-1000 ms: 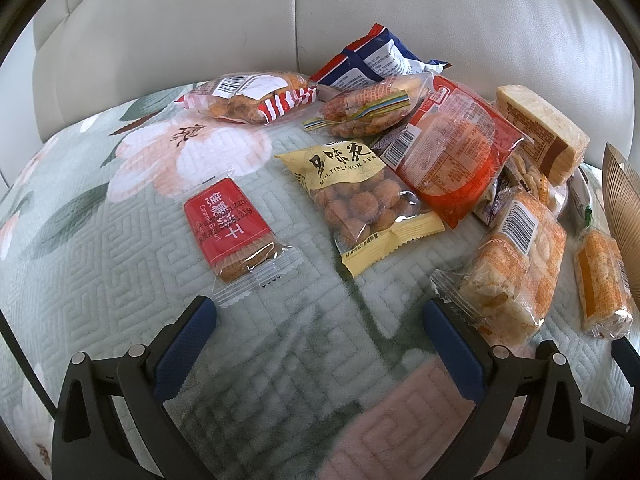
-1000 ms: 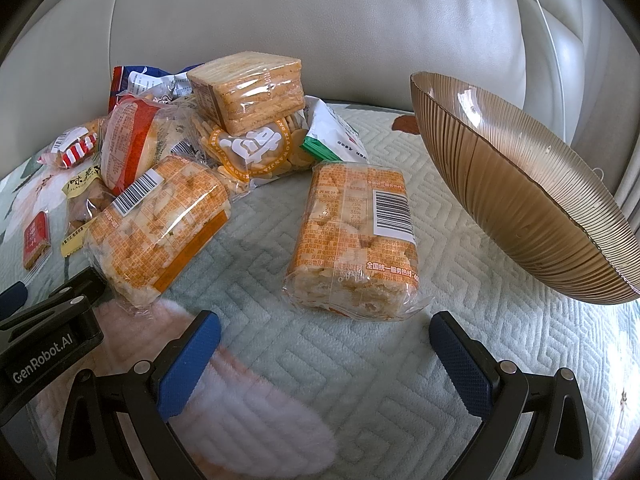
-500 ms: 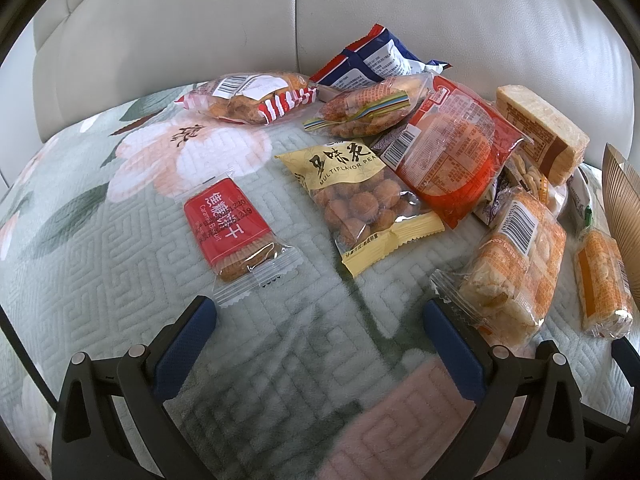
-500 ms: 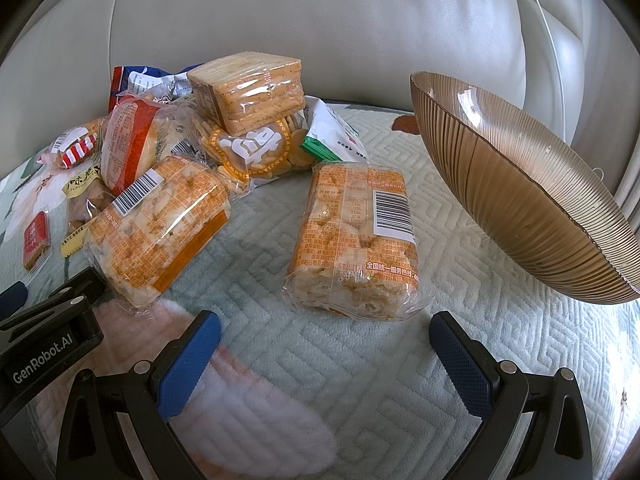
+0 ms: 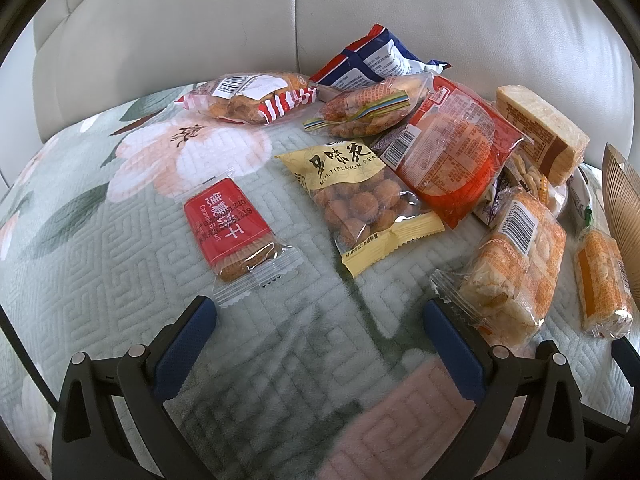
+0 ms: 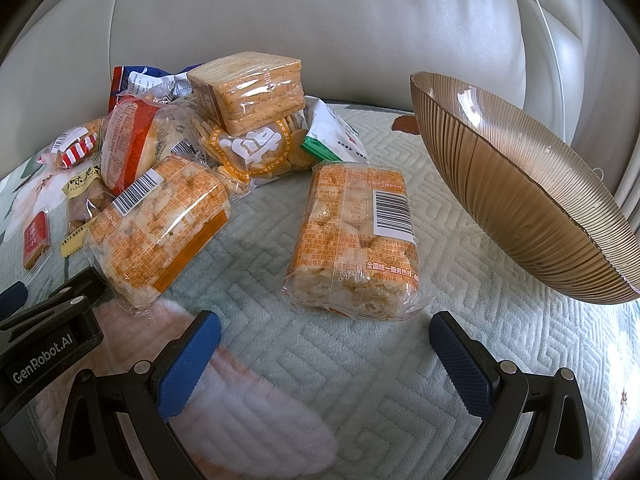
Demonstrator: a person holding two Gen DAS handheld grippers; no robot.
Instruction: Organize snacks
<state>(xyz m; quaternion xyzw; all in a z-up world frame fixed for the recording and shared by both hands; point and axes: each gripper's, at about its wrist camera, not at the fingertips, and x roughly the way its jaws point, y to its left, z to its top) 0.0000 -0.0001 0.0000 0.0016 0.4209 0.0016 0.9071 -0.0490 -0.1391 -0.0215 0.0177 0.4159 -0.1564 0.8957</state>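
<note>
**Snacks strewn on the couch, bowl waiting empty**

The ribbed amber glass bowl (image 6: 520,208) leans tilted against the cream leather couch back (image 6: 320,32), likely the destination; its far rim is cut off. The orange-printed clear rice-cracker pack (image 6: 352,240) lies nearest, ahead of the right tongs (image 6: 324,356), which gape wide, empty. Left tongs (image 5: 320,344) equally spread, holding nothing, near the red caramel-biscuit packet (image 5: 232,228).

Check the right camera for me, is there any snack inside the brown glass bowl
No, the brown glass bowl holds nothing in the part of its ribbed inside that shows, and the nearest orange snack pack lies on the blanket beside it.
</note>
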